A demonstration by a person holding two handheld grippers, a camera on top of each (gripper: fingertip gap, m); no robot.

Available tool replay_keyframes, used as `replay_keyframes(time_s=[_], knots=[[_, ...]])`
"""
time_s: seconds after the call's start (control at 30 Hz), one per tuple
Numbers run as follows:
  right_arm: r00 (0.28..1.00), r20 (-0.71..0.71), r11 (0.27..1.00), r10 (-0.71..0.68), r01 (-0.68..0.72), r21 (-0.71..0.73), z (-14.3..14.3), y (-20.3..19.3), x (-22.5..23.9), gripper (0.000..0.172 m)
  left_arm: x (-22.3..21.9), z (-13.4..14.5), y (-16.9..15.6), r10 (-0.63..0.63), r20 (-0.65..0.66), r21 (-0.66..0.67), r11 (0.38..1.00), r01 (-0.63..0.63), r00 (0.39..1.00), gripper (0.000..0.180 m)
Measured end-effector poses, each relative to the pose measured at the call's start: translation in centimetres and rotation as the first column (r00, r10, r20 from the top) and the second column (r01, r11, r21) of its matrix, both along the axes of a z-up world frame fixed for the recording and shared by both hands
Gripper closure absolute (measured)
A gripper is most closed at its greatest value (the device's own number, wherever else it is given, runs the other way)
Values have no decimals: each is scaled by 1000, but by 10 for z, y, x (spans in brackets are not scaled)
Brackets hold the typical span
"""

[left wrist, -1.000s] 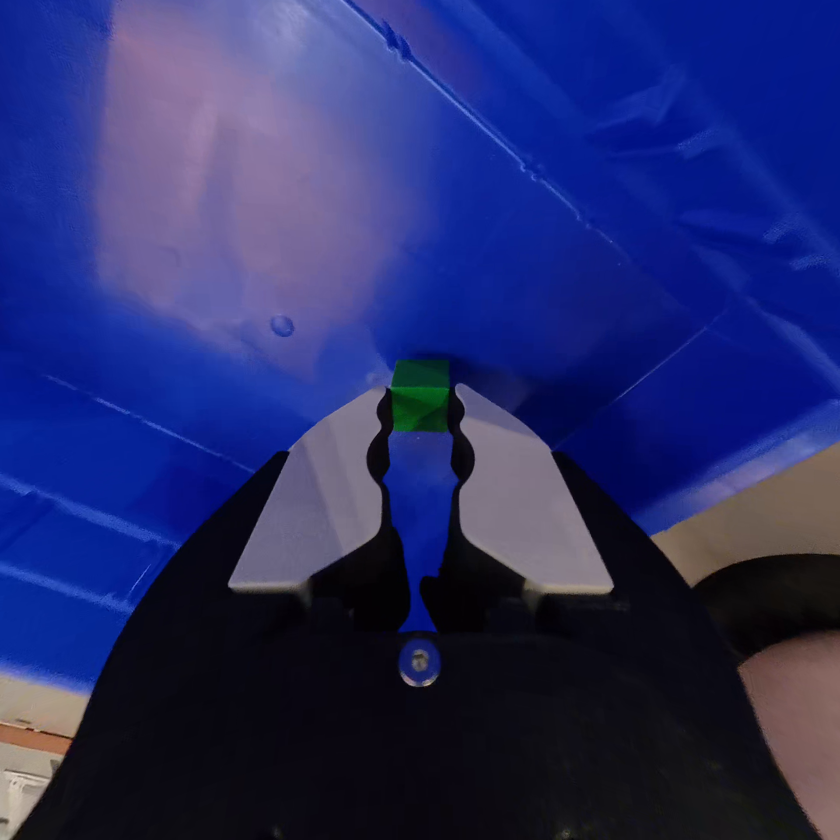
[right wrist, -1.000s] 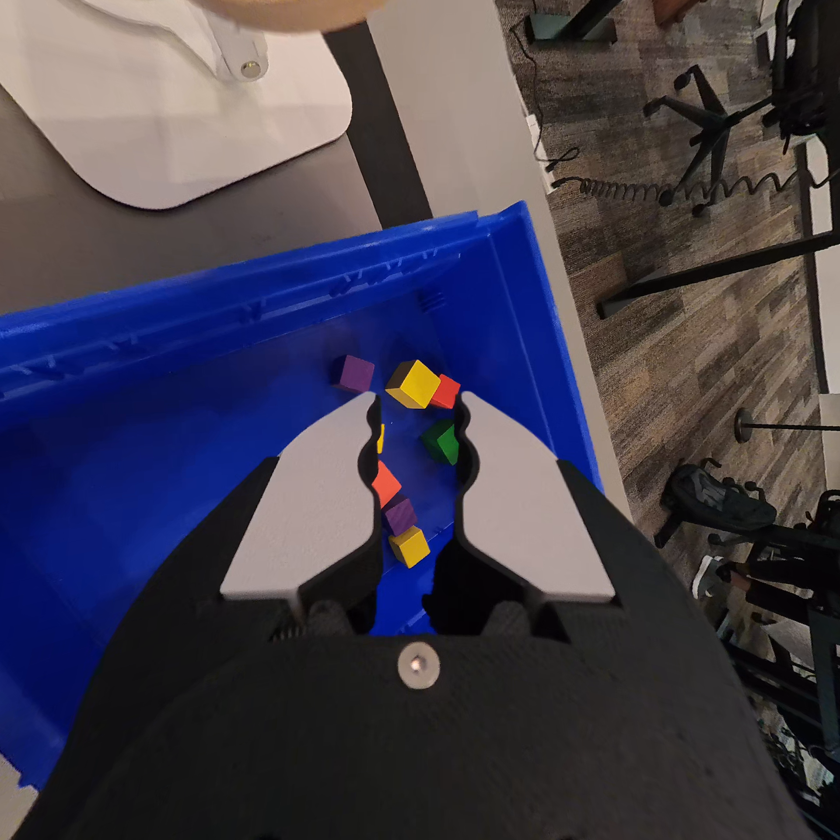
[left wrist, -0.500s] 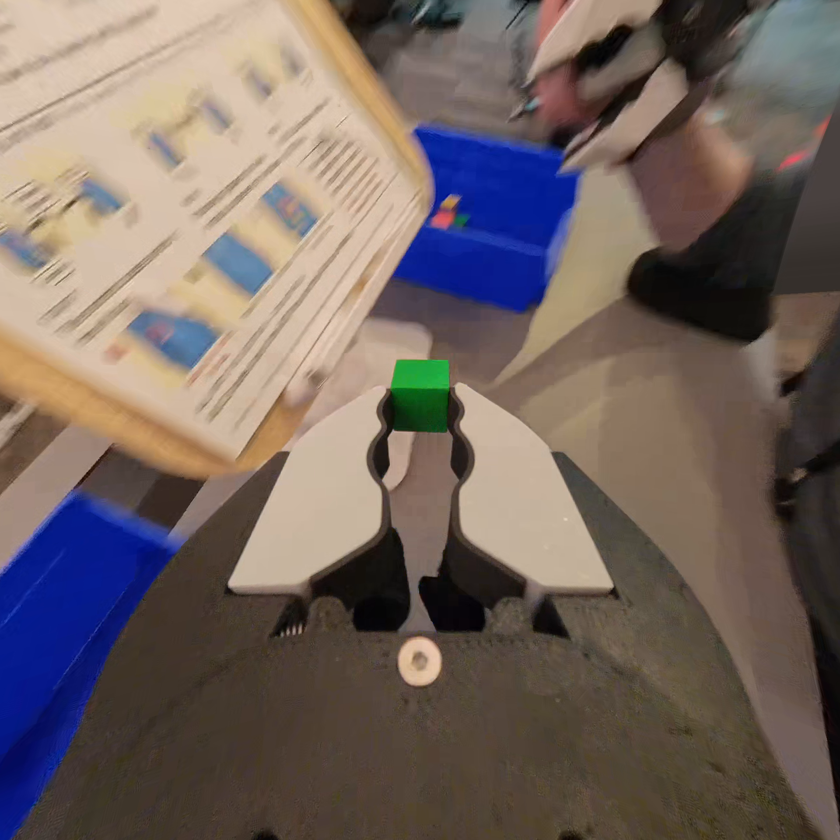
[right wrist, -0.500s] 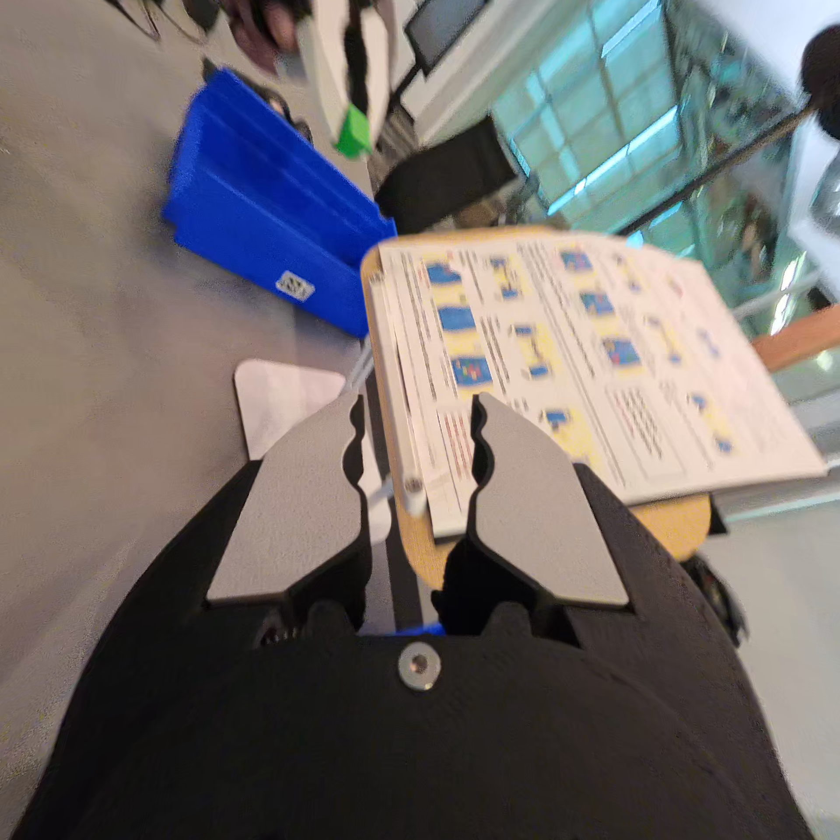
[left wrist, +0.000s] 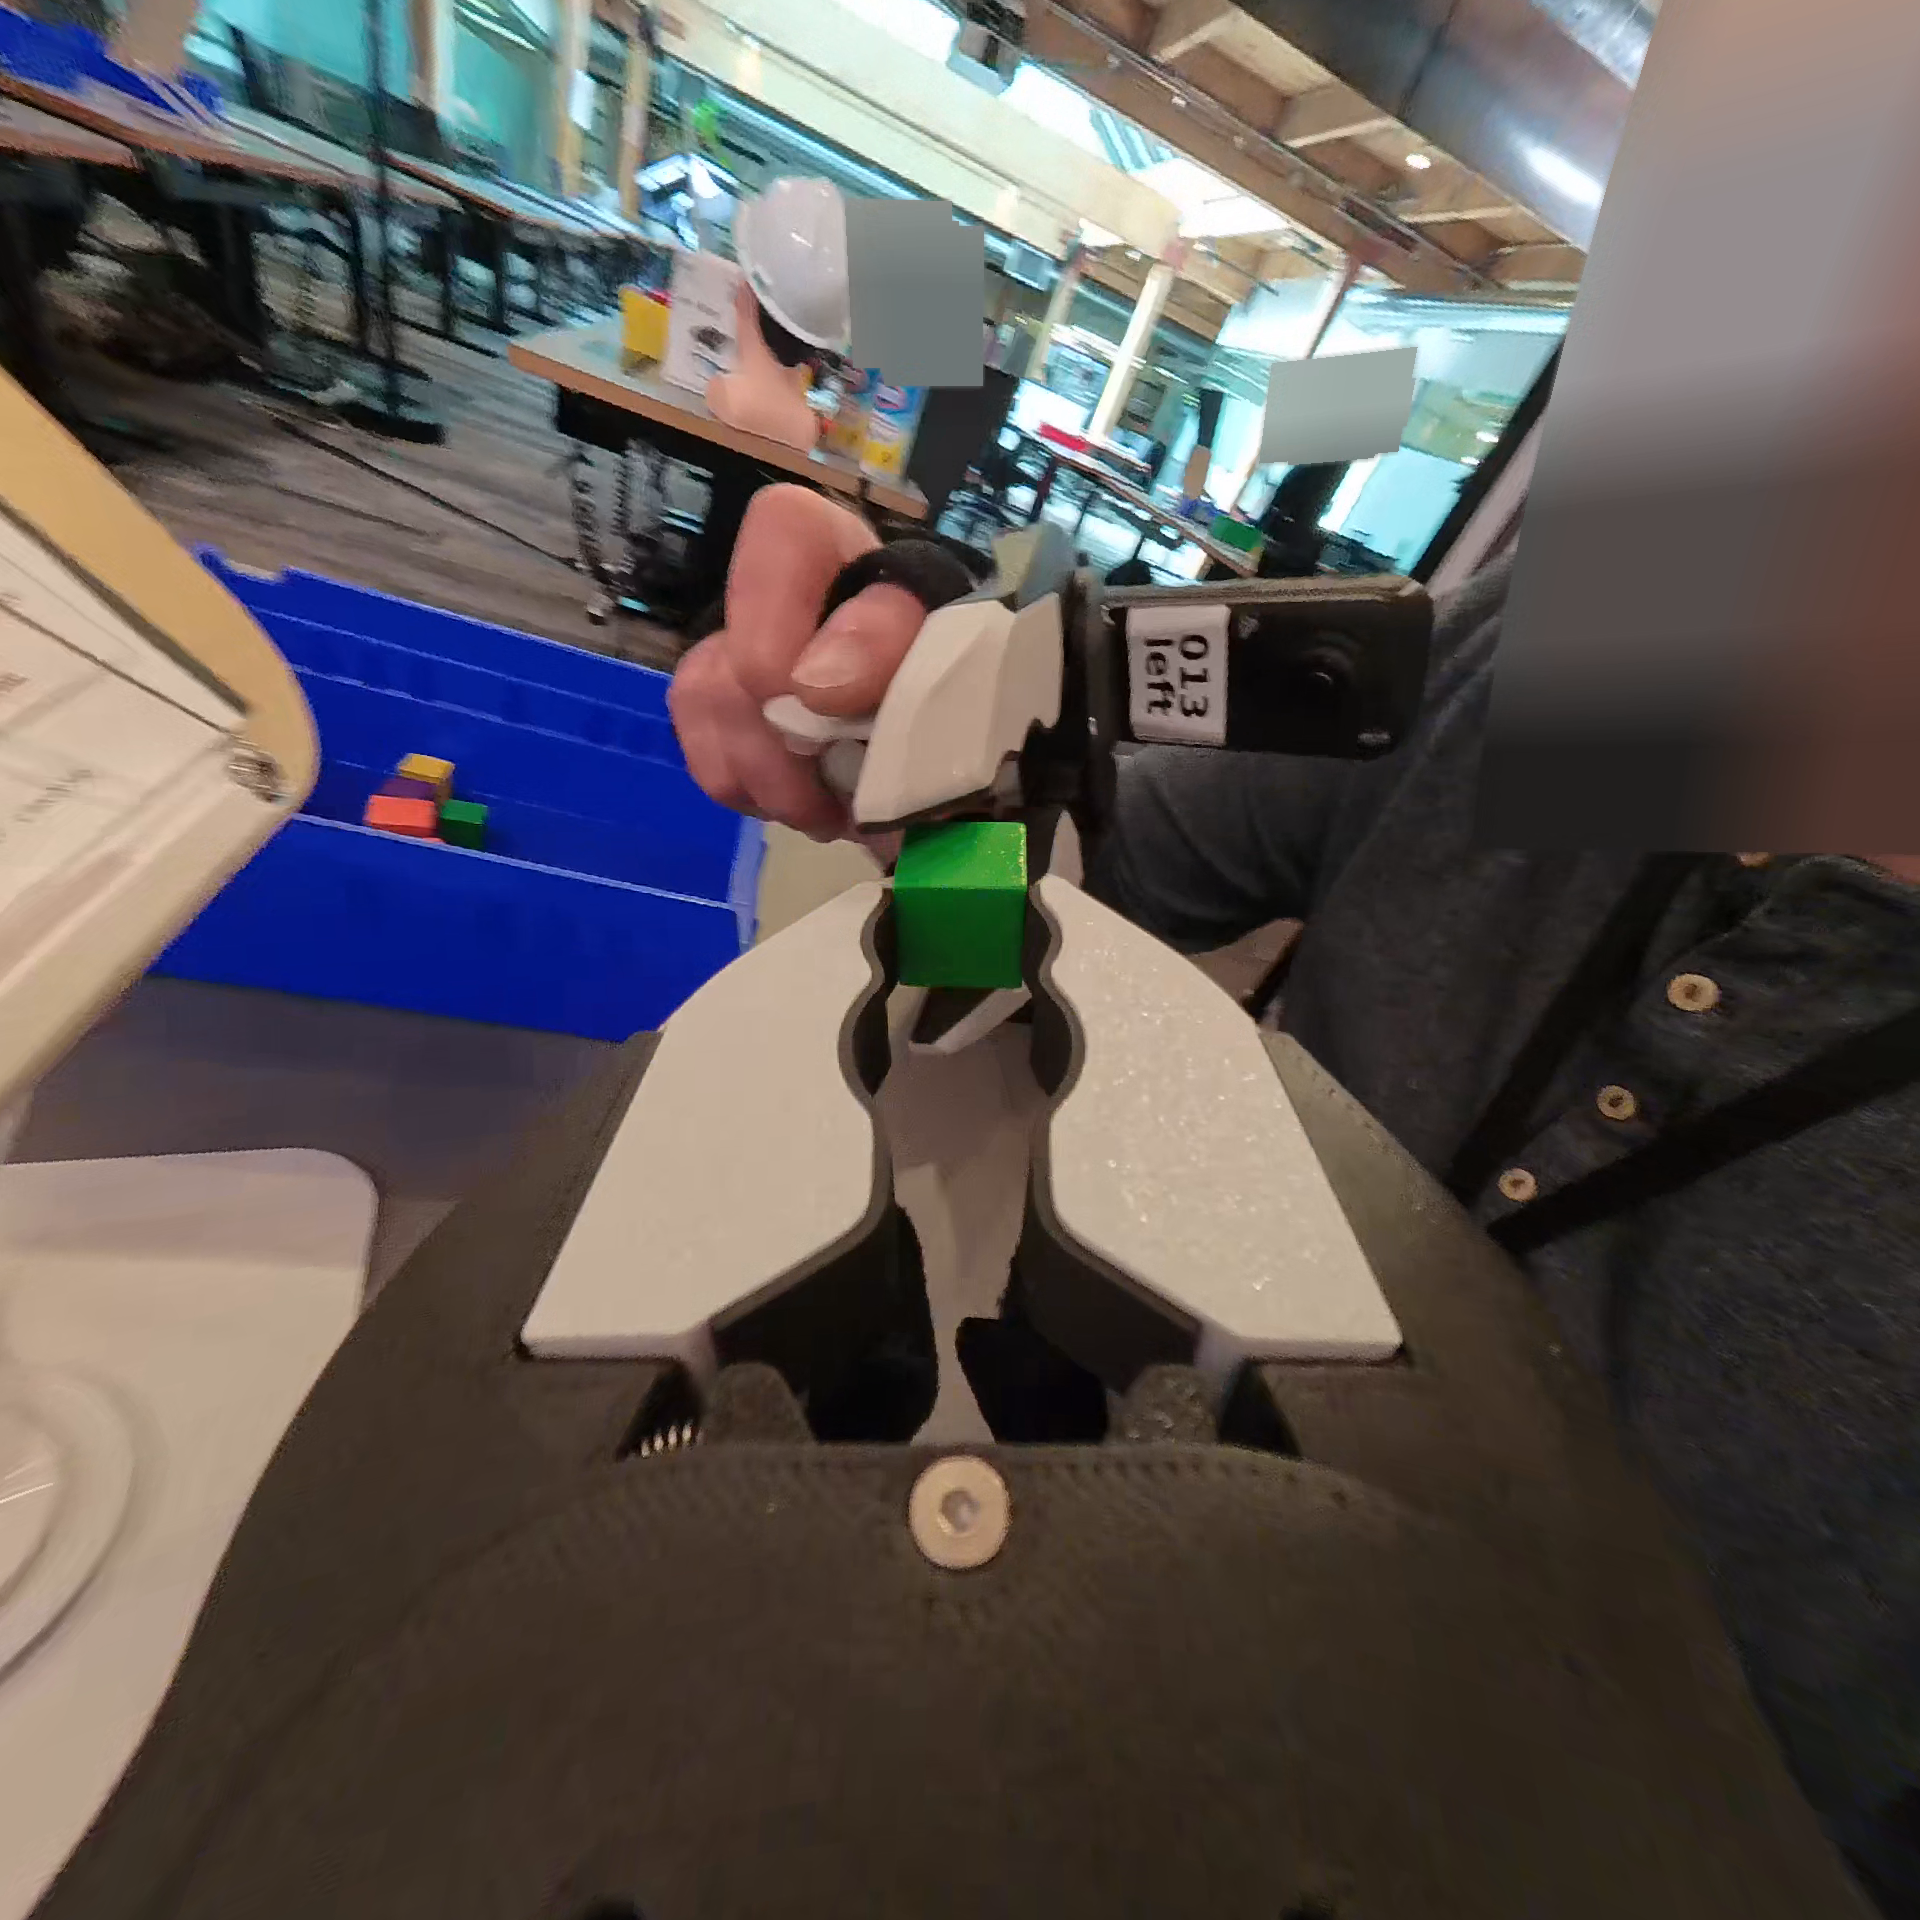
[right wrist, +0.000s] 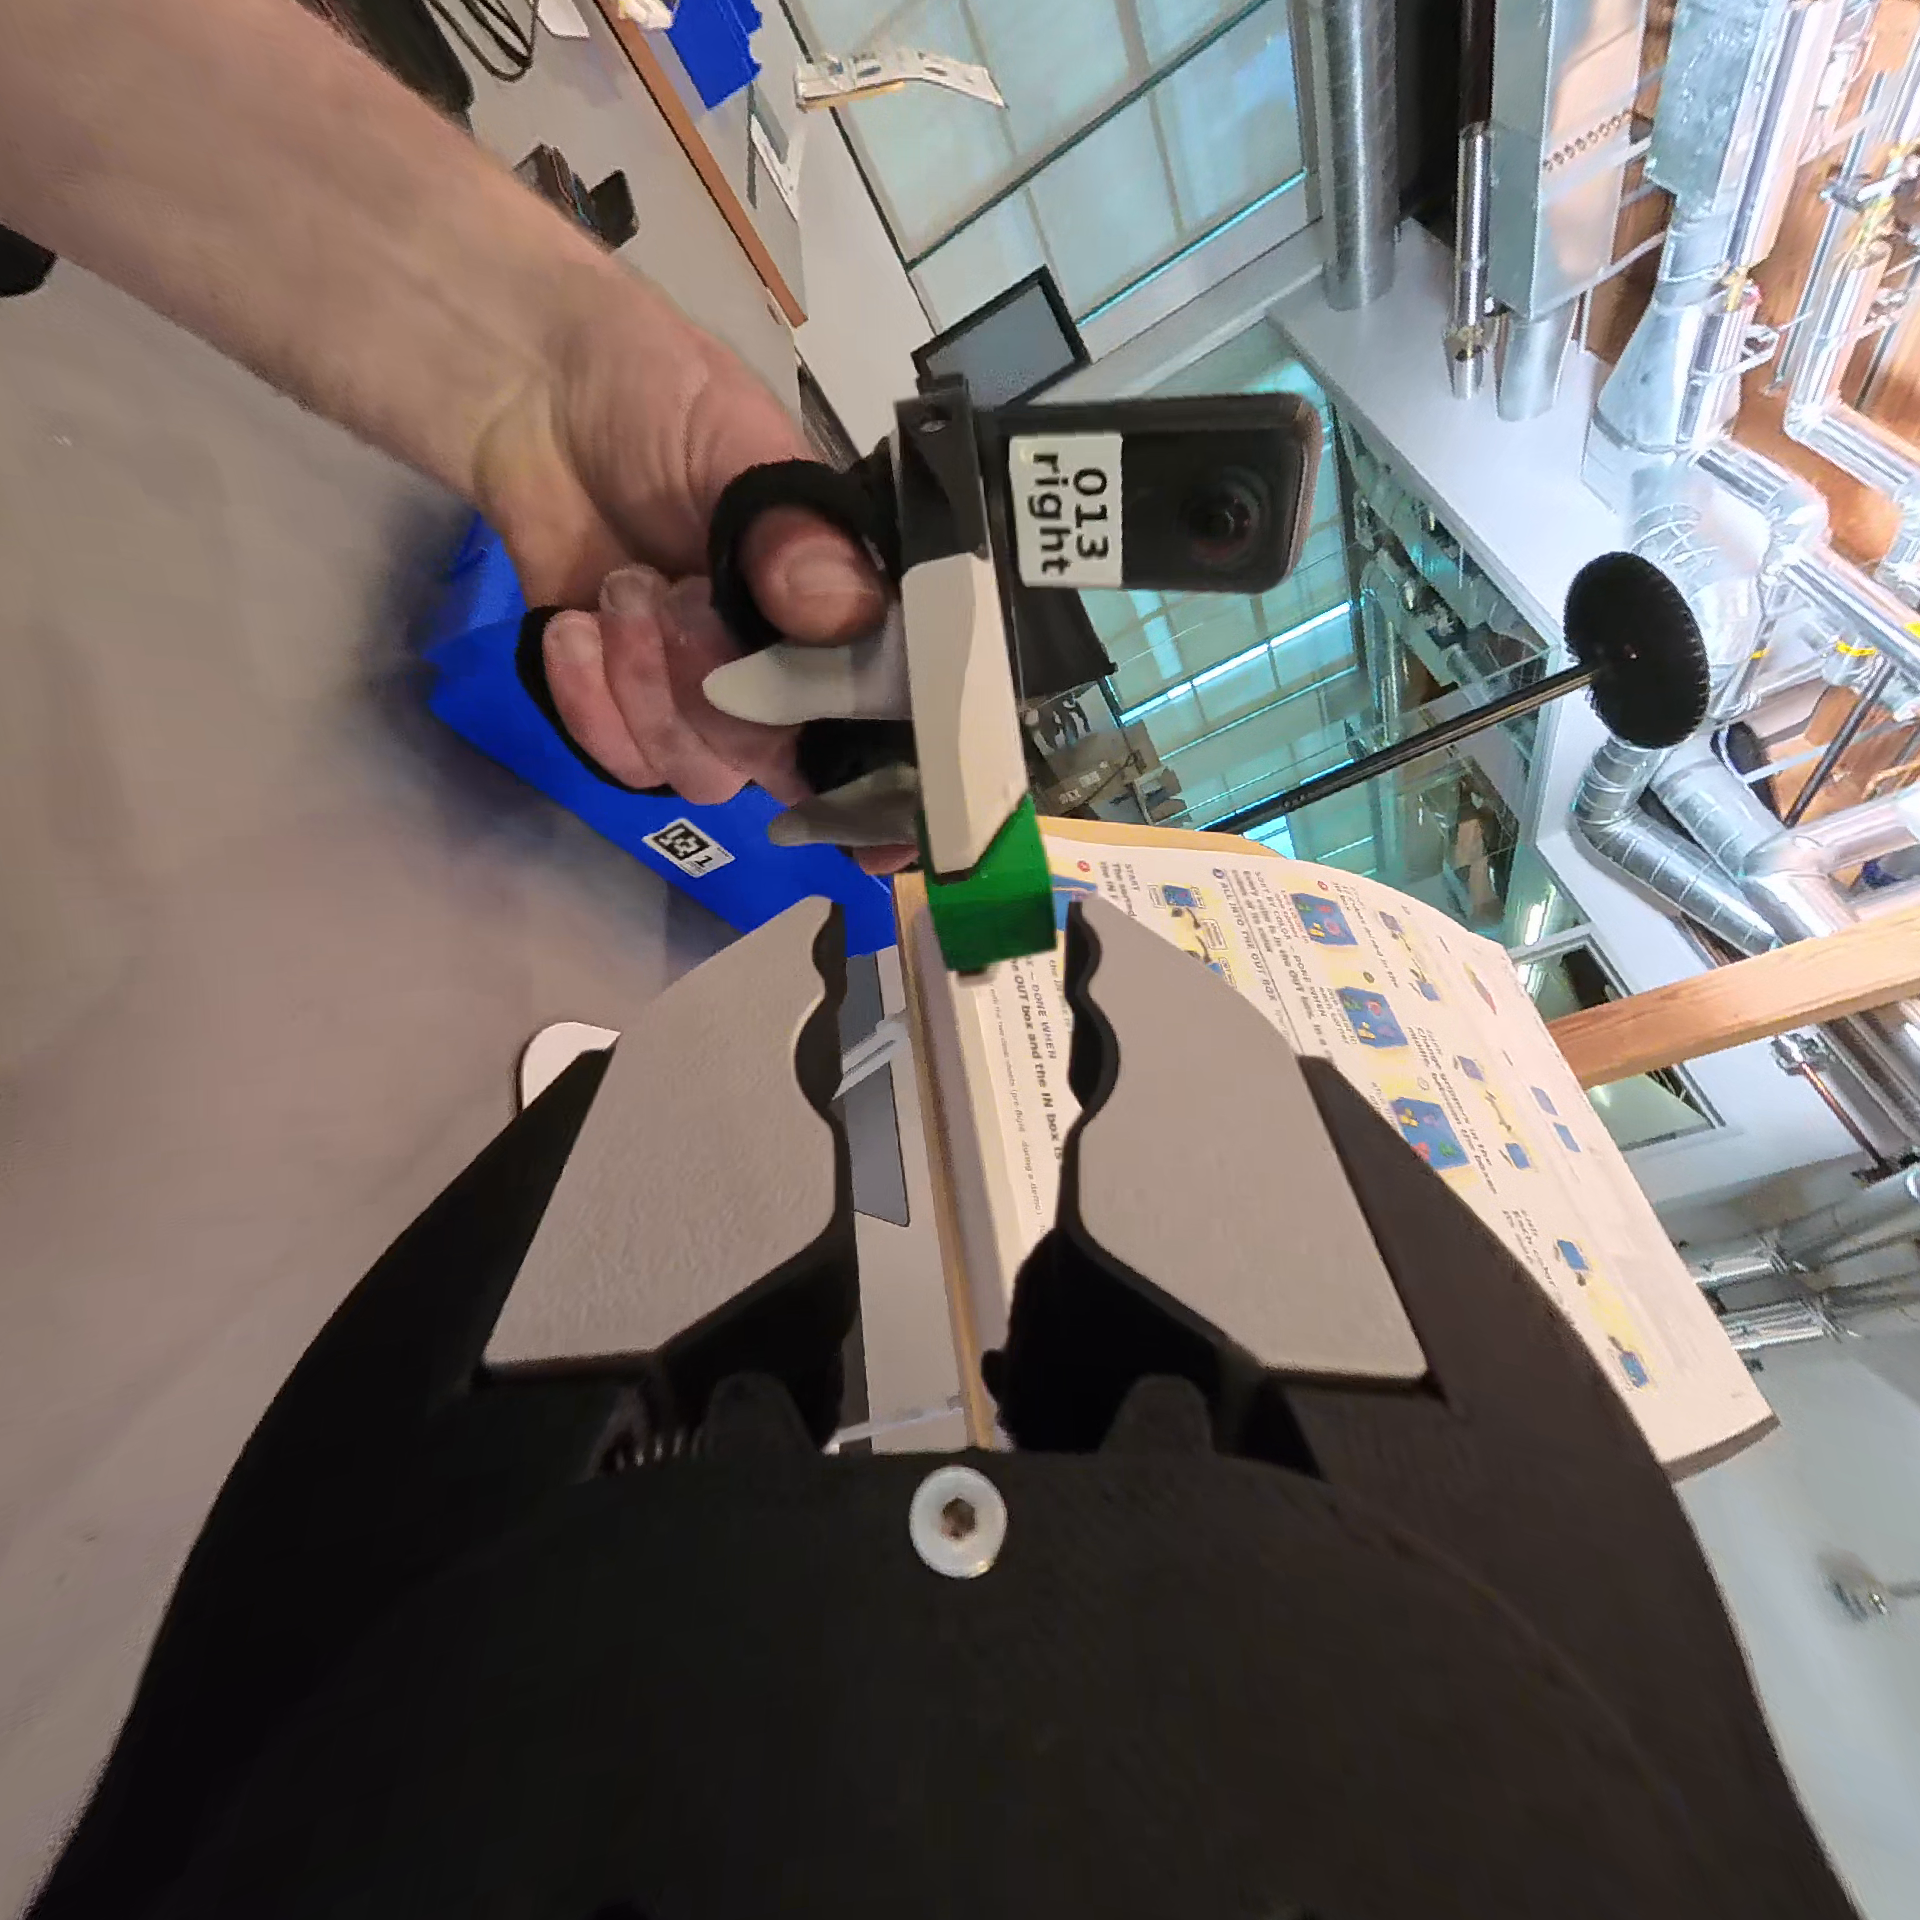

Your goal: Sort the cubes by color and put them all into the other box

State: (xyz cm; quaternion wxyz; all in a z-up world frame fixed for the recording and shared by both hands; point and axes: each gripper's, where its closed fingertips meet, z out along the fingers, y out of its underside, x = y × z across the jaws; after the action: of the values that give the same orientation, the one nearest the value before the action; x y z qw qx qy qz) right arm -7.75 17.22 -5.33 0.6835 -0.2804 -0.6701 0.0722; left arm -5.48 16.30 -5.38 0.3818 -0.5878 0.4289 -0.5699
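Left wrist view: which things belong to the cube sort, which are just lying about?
Job:
- green cube, clamped in left tongs
- right tongs, open beside it
- blue box holding loose cubes

Lying about:
- instruction board
- white hard hat
- far tables

Behind the green cube (left wrist: pixel 961 914), most of the right gripper's lower finger (left wrist: pixel 966 1013) is hidden; only a pale tip shows beneath the cube. To the cube's left, the blue box (left wrist: pixel 447 925) is partly covered by the clipboard (left wrist: pixel 125 727), itself cut off by the left edge. Inside that box, the small cubes (left wrist: pixel 426 800) overlap, so their count cannot be told. Grey patches cover heads above the cube.
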Motion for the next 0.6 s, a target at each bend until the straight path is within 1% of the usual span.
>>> replay_keyframes(time_s=[0.1, 0.13, 0.23, 0.33, 0.4, 0.43, 0.47, 0.53, 0.6], knots=[[1000, -1, 1000, 16, -16, -8, -3, -3, -3, 138, 8, -6, -5, -42, 11, -29, 999, 43, 999, 157], [1000, -4, 1000, 29, -29, -1, -3, -5, -2, 146, 10, -8, -7, -55, 8, -36, 998, 55, 998, 157], [1000, 7, 1000, 29, -29, 7, -2, -5, 0, 148, 13, -6, -6, -51, 35, -53, 997, 53, 998, 157], [1000, 8, 1000, 19, -19, 7, 4, -4, 4, 149, 10, -1, -5, -26, 32, -25, 999, 26, 999, 155], [1000, -13, 1000, -14, 14, -6, 15, 7, 14, 149, 0, 8, -2, 8, 38, 14, 1000, -9, 999, 145], [999, -22, 999, -48, 47, -23, 21, 17, 22, 149, -6, 14, 0, 33, 34, 44, 998, -34, 999, 146], [995, -36, 995, -91, 90, -38, 28, 30, 32, 149, -15, 19, 4, 75, 24, 88, 993, -77, 997, 155], [980, -50, 978, -195, 190, -88, 40, 61, 58, 149, -38, 30, 20, 213, 14, 193, 958, -212, 977, 177], [946, -43, 933, -322, 310, -181, 45, 100, 89, 149, -64, 37, 36, 334, -9, 258, 911, -320, 943, 180]])
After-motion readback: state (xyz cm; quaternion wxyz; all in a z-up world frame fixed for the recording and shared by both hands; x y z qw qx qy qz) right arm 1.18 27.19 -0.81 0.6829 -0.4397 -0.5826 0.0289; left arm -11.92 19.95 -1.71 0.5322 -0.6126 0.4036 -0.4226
